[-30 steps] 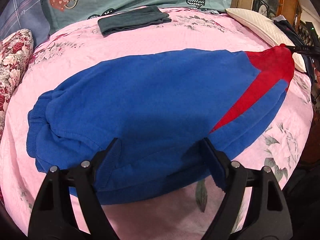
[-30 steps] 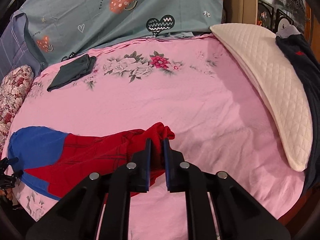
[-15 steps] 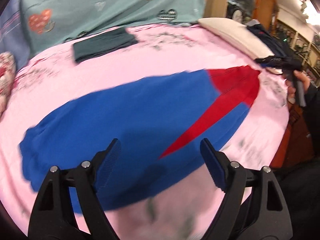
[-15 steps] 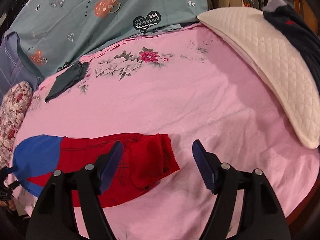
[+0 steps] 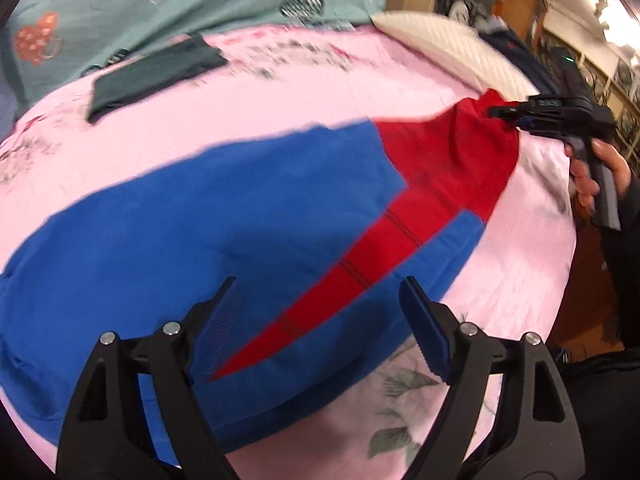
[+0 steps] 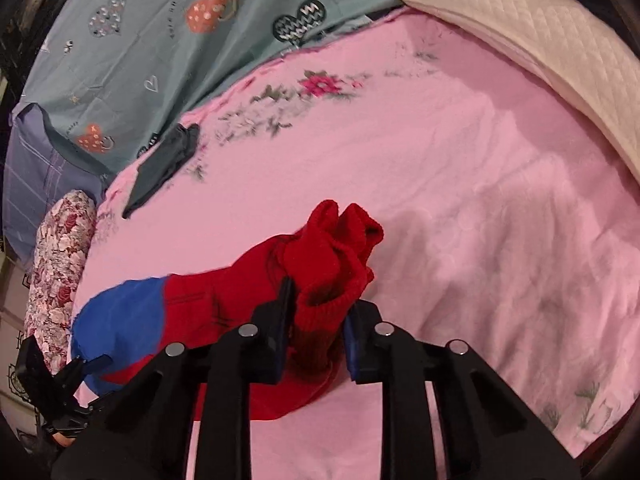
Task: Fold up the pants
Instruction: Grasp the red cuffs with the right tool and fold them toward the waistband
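The blue and red pants (image 5: 224, 216) lie lengthwise across the pink bed sheet (image 5: 320, 84). My left gripper (image 5: 320, 320) is open and empty, hovering over the blue part near the red stripe. My right gripper (image 6: 318, 312) is shut on the red cuffs (image 6: 336, 248) of the pants and lifts them bunched a little off the sheet. In the left wrist view the right gripper (image 5: 504, 114) pinches the red end at the far right. In the right wrist view the left gripper (image 6: 90, 362) shows at the lower left by the blue end (image 6: 116, 320).
A folded dark green garment (image 5: 152, 76) lies at the back of the bed. A cream quilted pillow (image 6: 540, 52) lies along the right edge. A floral cushion (image 6: 60, 264) lies at the left. A teal patterned blanket (image 6: 168, 40) covers the back.
My right gripper opened, then shut again on the red cuffs and raised them. My left gripper stayed open and swung right along the pants toward the red stripe.
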The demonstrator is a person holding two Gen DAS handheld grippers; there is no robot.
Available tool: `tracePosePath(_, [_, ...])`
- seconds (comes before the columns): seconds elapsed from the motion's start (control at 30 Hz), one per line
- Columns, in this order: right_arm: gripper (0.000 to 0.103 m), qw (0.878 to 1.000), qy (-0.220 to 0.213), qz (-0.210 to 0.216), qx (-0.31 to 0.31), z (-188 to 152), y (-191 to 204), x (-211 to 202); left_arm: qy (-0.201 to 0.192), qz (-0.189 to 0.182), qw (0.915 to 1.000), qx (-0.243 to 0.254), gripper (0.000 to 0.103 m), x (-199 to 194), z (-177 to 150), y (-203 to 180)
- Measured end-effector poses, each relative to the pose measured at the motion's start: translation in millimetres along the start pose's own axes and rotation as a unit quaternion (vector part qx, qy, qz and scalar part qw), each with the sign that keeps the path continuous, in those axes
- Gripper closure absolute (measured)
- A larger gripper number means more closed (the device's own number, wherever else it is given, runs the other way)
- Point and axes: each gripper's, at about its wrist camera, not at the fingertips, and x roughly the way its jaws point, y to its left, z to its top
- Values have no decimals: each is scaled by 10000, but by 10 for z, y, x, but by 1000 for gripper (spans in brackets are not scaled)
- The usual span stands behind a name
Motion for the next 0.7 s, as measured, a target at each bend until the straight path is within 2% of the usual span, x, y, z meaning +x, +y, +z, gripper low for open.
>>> tracePosePath(0.1, [82,9976,-173,192,-639,-34,789,-160,-295,191,9991,-225,20,-295,-40,208])
tracePosePath(0.17, [83,9924,-168,246,-1195,-155,1421,-103,-405,375,9979,-332,20,-441,-96,350])
tracePosePath(0.2, [87,9890,-81,351,-1434,-202,1716,-24,-445,465,9970,-436,20,-515,-139,444])
tracePosePath(0.27, [88,9798,104,492,-1935,-381,2298,240,-496,594,9950,-631,20,-597,-205,590])
tracePosePath(0.37, [88,9636,709,574,-2512,-778,2854,819,-459,700,9921,-938,20,-647,-331,771])
tracePosePath(0.43, [86,9482,1383,443,-2826,-1094,2974,1228,-377,725,9912,-1044,20,-672,-422,860])
tracePosePath(0.47, [84,9435,1411,416,-2970,-1216,2989,1289,-337,737,9910,-1068,20,-675,-465,885])
tracePosePath(0.53, [69,9388,1195,559,-3182,-1240,3020,1089,-309,714,9915,-1040,20,-690,-517,928])
tracePosePath(0.6, [67,9393,920,673,-3235,-1158,3015,807,-313,688,9920,-1013,20,-697,-532,942])
tracePosePath(0.63, [60,9387,751,664,-3297,-1113,3010,663,-329,671,9921,-1005,20,-706,-543,947])
tracePosePath(0.7, [47,9332,495,351,-3542,-1093,3024,541,-389,638,9925,-968,20,-729,-541,945])
